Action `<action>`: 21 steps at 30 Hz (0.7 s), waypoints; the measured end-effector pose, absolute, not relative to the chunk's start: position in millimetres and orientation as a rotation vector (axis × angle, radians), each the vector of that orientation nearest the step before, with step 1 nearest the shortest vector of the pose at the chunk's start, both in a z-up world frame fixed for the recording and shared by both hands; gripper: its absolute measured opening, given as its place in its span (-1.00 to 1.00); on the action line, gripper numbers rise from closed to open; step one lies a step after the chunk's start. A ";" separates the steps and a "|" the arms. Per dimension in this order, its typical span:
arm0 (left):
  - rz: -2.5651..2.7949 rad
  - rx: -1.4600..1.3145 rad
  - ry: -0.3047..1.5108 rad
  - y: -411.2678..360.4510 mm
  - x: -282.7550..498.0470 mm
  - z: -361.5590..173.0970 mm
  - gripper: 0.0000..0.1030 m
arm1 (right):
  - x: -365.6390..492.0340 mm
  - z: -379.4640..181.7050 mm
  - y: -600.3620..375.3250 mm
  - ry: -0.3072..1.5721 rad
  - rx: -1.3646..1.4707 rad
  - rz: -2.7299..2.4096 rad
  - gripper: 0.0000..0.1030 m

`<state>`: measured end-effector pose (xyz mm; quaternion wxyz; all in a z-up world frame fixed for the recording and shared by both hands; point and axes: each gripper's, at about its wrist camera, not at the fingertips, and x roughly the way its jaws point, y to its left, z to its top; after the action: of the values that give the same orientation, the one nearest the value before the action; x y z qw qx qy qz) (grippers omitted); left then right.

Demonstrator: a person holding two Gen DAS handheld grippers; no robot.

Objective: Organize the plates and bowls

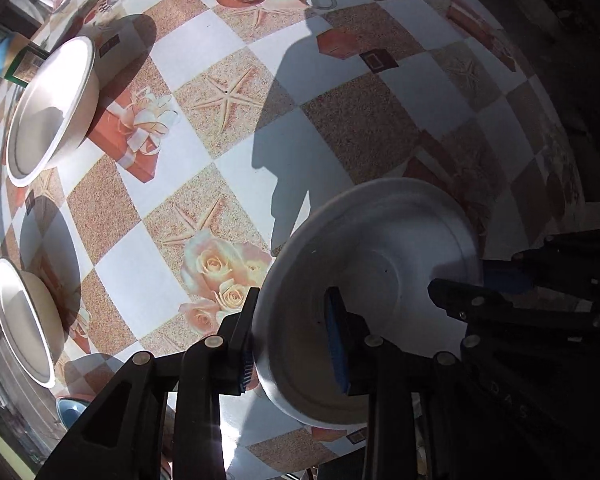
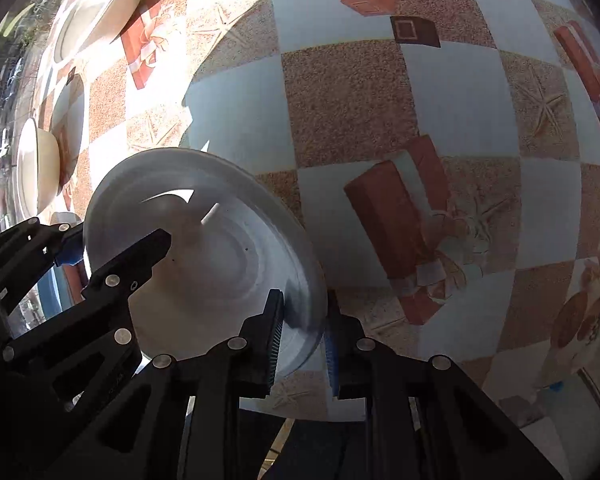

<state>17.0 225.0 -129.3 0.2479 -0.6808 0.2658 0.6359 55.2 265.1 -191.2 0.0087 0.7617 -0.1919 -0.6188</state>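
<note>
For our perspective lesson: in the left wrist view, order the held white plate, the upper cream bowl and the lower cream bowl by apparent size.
1. White plate, though it is nearest the camera.
2. Upper cream bowl.
3. Lower cream bowl, partly cut by the edge, so bowl order is unsure.

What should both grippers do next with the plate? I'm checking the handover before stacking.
Probably carry the plate left toward the two bowls, keeping it level. The left gripper and right gripper each straddle opposite rims, and the bowls sit apart at the table's far left.
</note>
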 end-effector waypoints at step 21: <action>1.916 -1.948 0.605 149.4 5.1 -103.5 0.55 | 35.9 -157.5 332.7 -0.687 2.385 -2.141 0.41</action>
<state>5.1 149.4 -103.5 0.1709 -0.6859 0.2129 0.6746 35.9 332.7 -157.5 -0.0682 0.7260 -0.2090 -0.6516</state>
